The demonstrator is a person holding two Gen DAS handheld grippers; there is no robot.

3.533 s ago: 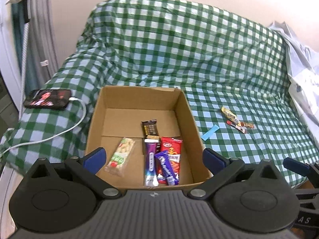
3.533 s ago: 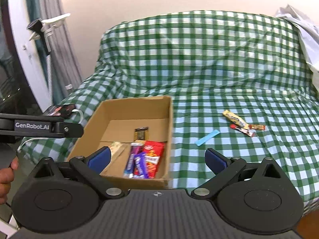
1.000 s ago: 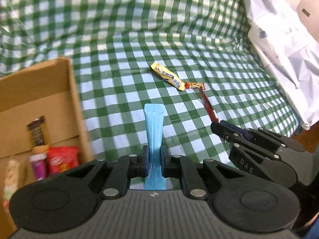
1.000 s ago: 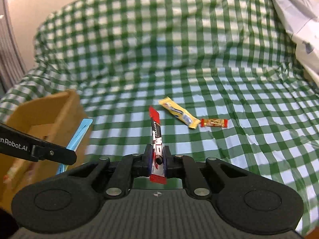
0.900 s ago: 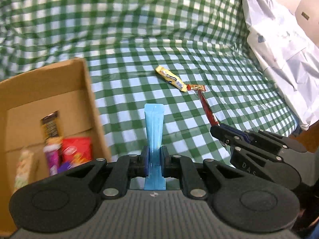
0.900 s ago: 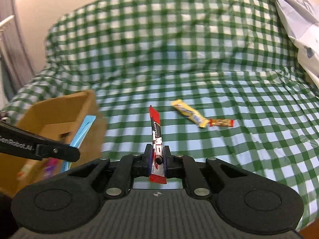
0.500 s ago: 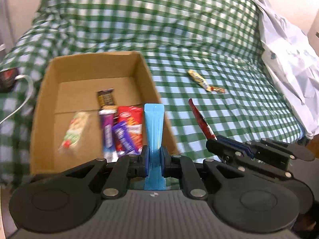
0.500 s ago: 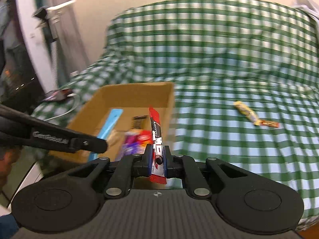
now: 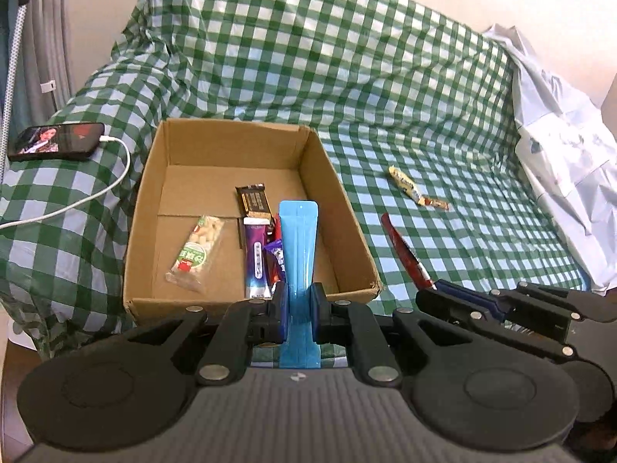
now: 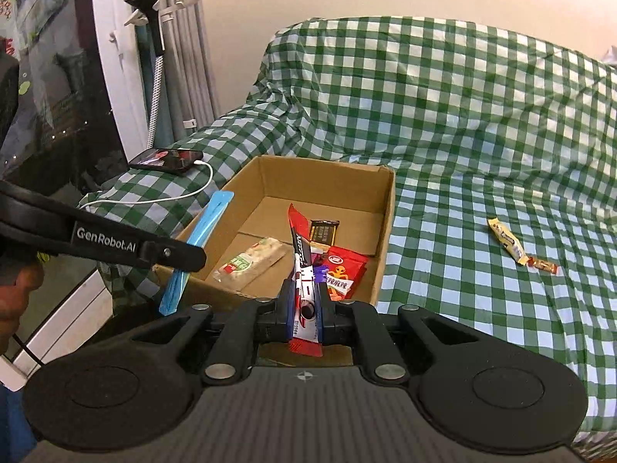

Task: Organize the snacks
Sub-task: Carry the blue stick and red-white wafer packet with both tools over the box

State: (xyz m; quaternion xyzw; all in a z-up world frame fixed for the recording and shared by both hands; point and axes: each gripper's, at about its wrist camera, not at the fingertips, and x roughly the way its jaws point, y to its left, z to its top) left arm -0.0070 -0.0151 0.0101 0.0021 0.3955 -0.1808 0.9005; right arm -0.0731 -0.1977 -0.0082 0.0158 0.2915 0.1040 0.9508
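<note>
We hold both grippers tipped downward at the near edge of the cardboard box [image 9: 216,142] on the green checked cover [image 9: 424,115]. The left gripper [image 9: 300,305] is clamped on a blue sachet [image 9: 297,247] that stands upright over the box's near wall. The right gripper [image 10: 304,303] – just to its right – pinches a red stick packet [image 10: 302,266] the same way. Several snacks lie inside the box (a nut bar [image 9: 194,252] among them); a yellow bar [image 9: 403,185] lies on the cover, well apart.
</note>
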